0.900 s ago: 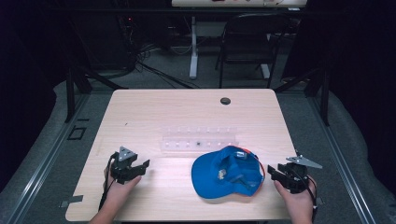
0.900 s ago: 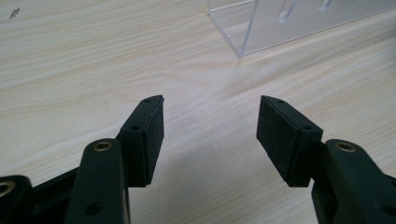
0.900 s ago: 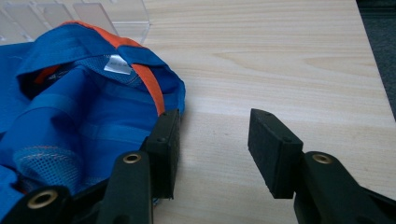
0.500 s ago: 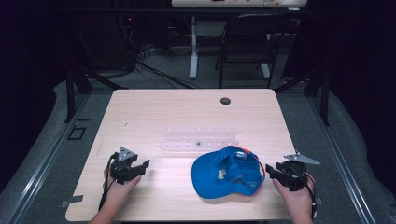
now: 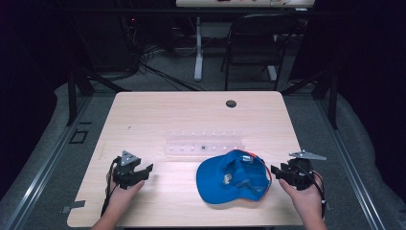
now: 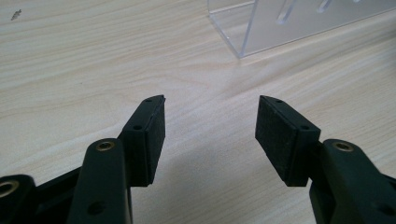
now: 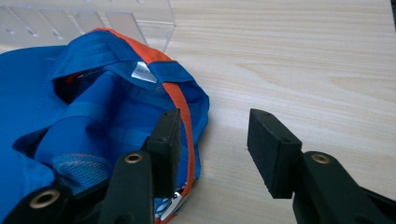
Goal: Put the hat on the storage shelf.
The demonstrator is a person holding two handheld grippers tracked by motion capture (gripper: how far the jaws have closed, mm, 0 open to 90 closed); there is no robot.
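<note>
Though upside down, blue cap (image 5: 233,177) shows orange trim; both tongs spread, empty.

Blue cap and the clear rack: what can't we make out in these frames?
- Blue cap, high view: lies upside down, so its front is hidden; the white tag in the right gripper view is too small to read.
- Clear rack, high view: contents too small; cut off by the top edge in the left gripper view.

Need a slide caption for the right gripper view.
Open right claw beside the upturned blue cap's orange-trimmed rim on the wooden table.
</note>
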